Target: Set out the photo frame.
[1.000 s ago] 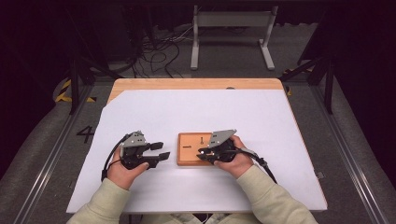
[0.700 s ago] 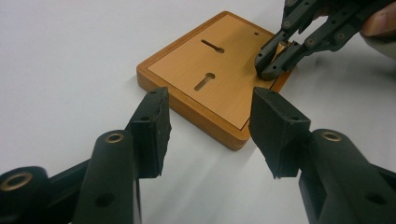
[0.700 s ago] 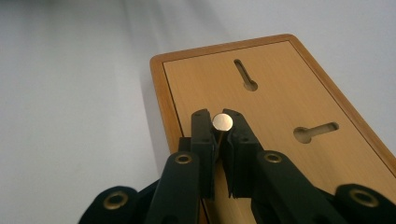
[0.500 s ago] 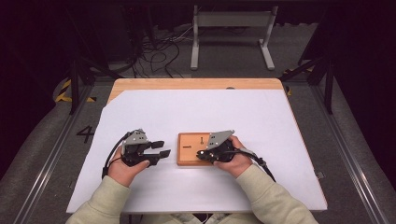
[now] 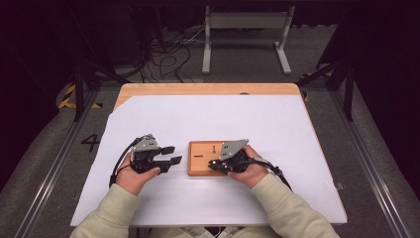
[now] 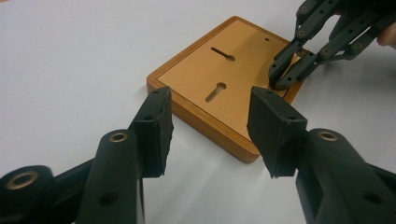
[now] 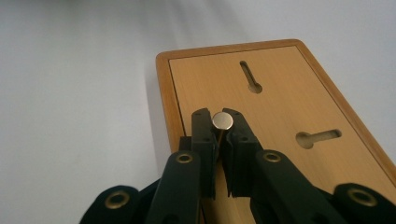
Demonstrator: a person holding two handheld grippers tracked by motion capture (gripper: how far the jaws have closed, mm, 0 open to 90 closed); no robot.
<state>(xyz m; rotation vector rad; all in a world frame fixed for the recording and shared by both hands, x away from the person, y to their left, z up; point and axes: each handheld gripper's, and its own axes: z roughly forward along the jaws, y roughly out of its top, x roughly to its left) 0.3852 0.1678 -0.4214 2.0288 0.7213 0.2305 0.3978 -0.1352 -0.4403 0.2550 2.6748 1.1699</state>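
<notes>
Tongs of the right gripper (image 7: 218, 122) pinch a small round-headed metal pin (image 7: 222, 121) over the wooden board (image 5: 203, 161) on the white table (image 5: 247, 119); the left gripper (image 6: 210, 126) gapes empty beside the board.

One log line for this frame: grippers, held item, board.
left gripper: open, empty, beside board | right gripper: shut on pin, over board | board: flat on table, two keyhole slots

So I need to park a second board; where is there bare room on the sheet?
The white sheet is bare beyond the wooden board, toward the table's far edge, and along its right side. It is crowded around the board, between the left hand-held gripper and right hand-held gripper.
</notes>
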